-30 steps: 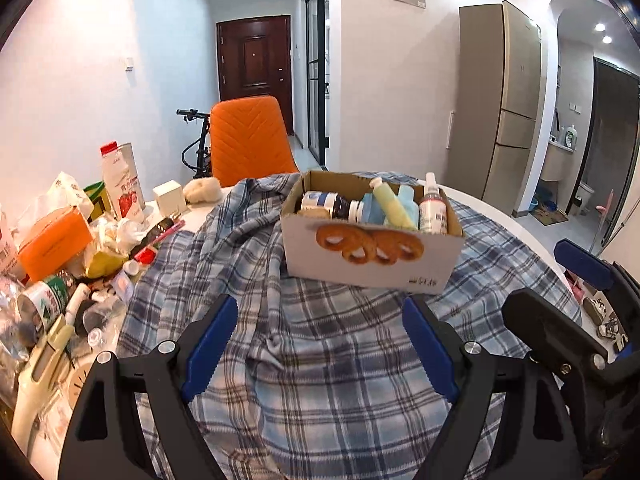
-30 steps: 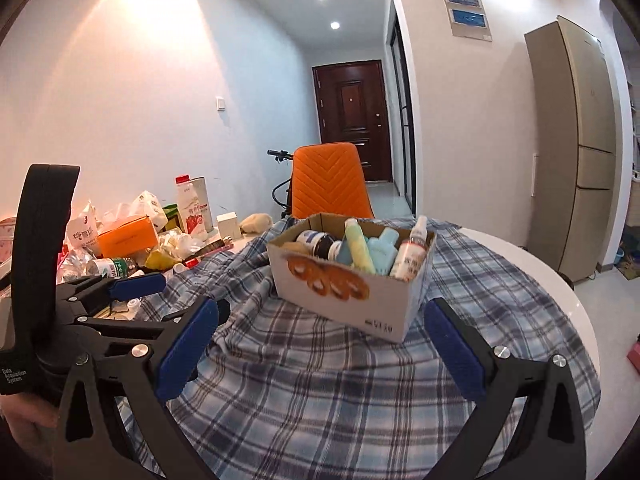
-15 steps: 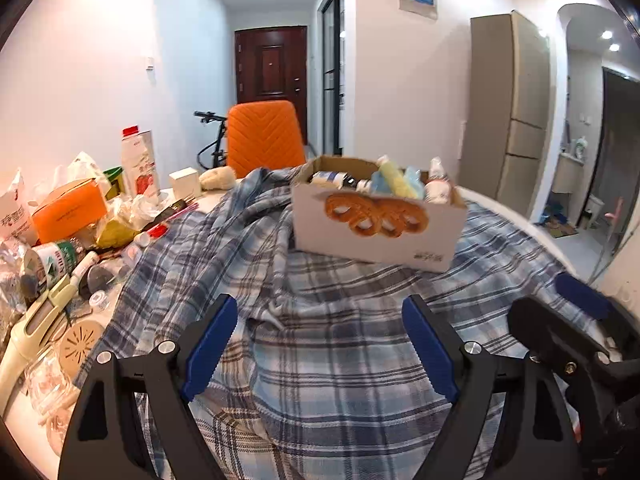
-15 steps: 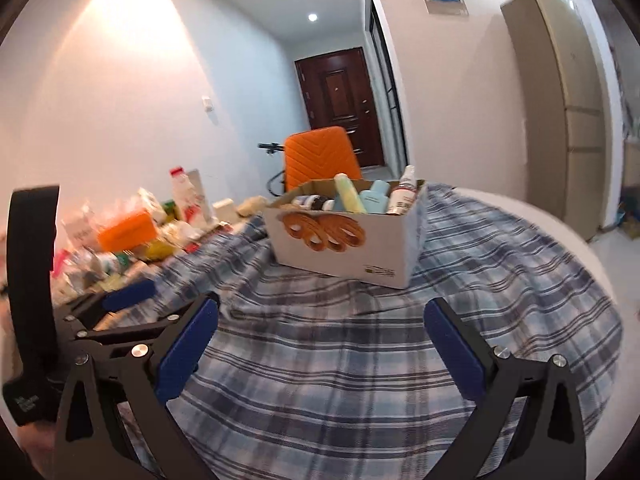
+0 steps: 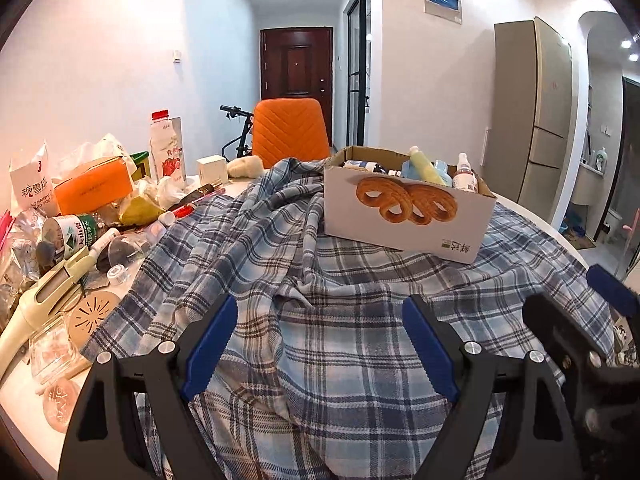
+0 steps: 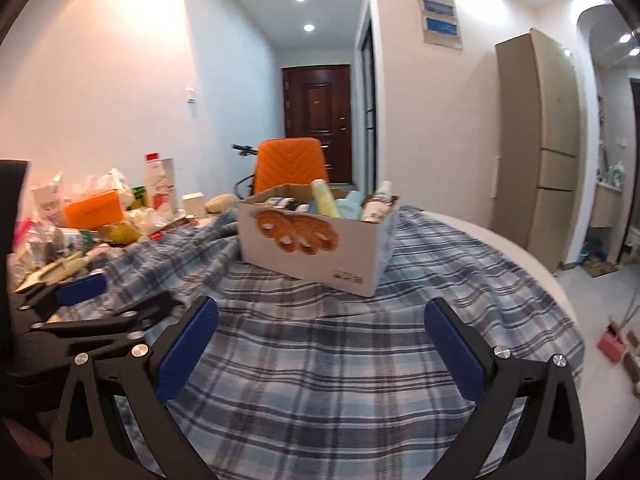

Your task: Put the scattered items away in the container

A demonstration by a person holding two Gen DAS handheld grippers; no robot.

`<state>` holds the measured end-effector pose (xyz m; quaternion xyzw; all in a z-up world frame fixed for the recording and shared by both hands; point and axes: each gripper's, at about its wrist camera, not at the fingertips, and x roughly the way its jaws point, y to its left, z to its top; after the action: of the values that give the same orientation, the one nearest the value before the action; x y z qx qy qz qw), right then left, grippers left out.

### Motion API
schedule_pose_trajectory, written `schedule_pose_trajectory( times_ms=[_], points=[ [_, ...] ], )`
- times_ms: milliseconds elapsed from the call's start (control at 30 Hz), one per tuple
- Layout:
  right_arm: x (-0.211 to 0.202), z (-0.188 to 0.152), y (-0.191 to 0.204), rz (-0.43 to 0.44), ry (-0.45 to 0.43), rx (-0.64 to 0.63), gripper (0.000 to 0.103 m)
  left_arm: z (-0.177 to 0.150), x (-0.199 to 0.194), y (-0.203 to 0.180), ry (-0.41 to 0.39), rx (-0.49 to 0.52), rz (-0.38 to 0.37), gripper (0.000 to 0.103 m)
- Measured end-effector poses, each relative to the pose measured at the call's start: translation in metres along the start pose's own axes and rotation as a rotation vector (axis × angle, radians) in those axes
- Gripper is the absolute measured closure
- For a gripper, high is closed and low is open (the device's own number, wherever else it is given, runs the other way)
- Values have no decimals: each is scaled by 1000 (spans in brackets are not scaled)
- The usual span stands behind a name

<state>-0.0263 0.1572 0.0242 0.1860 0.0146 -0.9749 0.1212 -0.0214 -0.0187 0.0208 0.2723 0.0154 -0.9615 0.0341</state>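
Here my left jaws (image 5: pixel 318 344) stand wide apart with nothing between the blue pads (image 5: pixel 208 346), hovering over the plaid cloth (image 5: pixel 332 320) that covers the worktop (image 5: pixel 24 416). My right jaws (image 6: pixel 320 344) are spread just as wide and hold nothing either, above the same cloth (image 6: pixel 320 360). In the left view the other tool's black frame and one blue pad sit to the right of my left jaws; in the right view the left tool lies to the left of my right jaws. Straight ahead of both pairs, well beyond the fingertips, the cardboard box (image 5: pixel 404 216) with the pretzel print rests on the cloth, and bottles (image 5: pixel 424 168) stand upright or lean inside it: a yellow-green one, a pale blue one and a small white spray bottle. From the right jaws the box (image 6: pixel 316 248) lies ahead and a little left. Off to the left of my left jaws, on the bare worktop beside the cloth edge, lies the clutter (image 5: pixel 80 220): an orange box (image 5: pixel 94 190), a milk carton (image 5: pixel 166 152), a green-labelled can, a cream handheld tool (image 5: pixel 36 304) and a round perforated lid. Beyond the box stands an orange chair (image 5: pixel 290 132), with a dark door behind it.
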Motion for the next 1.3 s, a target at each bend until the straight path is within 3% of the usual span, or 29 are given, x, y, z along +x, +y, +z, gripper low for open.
schedule_pose_trajectory(
  times_ms=[233,1300],
  points=[
    [3,0,-15,4,6,82,0,1,-11,-4,-35,-5,-8,17],
    [13,-9,-10,-20,63,47,0,-5,-4,-4,-8,11,48,17]
  ],
)
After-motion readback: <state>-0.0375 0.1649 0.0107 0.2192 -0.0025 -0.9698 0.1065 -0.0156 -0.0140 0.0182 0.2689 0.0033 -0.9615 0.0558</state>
